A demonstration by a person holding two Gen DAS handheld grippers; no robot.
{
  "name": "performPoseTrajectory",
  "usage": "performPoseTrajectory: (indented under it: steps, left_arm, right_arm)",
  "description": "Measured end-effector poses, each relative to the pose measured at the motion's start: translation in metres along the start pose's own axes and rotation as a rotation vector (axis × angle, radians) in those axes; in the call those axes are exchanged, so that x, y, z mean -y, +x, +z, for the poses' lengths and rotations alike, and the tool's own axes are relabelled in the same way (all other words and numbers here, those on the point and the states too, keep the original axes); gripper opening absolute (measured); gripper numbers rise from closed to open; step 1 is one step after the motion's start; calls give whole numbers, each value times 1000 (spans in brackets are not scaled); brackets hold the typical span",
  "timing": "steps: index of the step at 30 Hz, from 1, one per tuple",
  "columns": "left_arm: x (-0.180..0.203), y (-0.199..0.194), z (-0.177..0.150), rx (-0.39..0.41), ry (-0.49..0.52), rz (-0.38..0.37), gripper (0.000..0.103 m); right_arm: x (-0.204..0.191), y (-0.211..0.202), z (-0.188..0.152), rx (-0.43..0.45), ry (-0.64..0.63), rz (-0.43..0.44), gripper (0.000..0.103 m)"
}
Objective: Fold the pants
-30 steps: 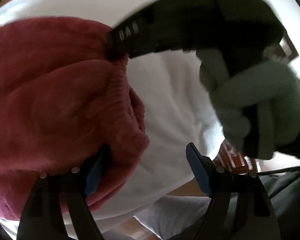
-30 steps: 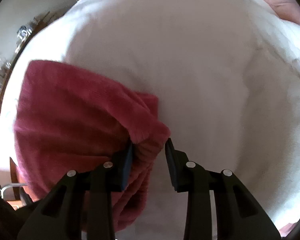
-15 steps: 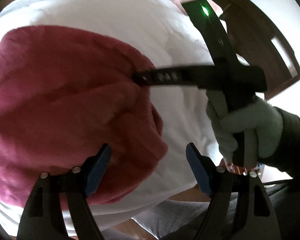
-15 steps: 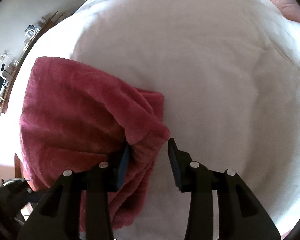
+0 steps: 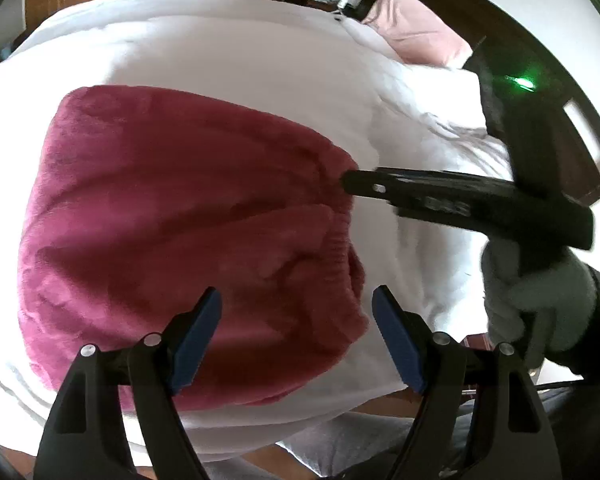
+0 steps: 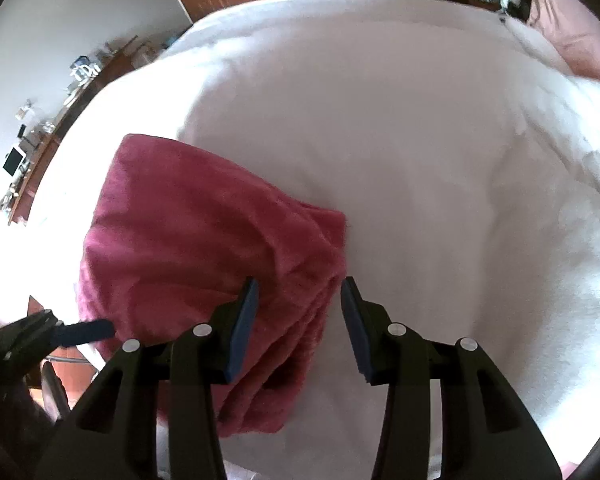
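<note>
- The dark red fleece pants (image 5: 188,240) lie as a compact, thick bundle on the white quilted bedcover (image 6: 420,140), near its front edge, with the ribbed waistband layers stacked at the bundle's right side.
- Going by that shape, you have the folding largely done; what looks left is at most a smoothing press or a tidy of the layered edge, since the top surface has soft lumps in it.
- Your left gripper (image 5: 296,344) hangs above the near edge of the bundle, pointed steeply down, jaws spread wide and gripping nothing; the fleece shows between the blue pads (image 5: 198,340) but sits below them, apart.
- Your right gripper (image 6: 298,328) is angled steeply down over the bundle's right corner. Its jaws have just been opening, and the pads stand either side of the folded edge without pressing it, so the cloth is let go.
- From the left wrist view, your gloved right hand (image 5: 536,300) grasps the gripper's handle out beyond the bundle's right side.
</note>
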State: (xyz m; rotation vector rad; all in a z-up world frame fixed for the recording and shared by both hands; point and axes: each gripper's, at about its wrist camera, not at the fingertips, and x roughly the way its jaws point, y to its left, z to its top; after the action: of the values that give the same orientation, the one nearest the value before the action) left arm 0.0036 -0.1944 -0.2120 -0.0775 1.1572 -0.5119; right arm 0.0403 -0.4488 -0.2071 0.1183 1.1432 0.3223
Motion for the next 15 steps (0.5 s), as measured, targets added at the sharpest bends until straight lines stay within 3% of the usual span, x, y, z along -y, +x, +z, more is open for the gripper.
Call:
performPoseTrajectory:
  steps: [6,10,15]
  left_arm:
    - [-20,-15,2,12,-36,45,77]
    - [-32,-17,1,6,-56,81,77]
    - [-46,-9,-5,-22,-54,124,77]
  right_arm:
    - [-36,-15,-13,-4,-76,65,44]
    - [-55,-2,-31,-72,-130,107,44]
    - [-50,28,-45,-166,-137,64,44]
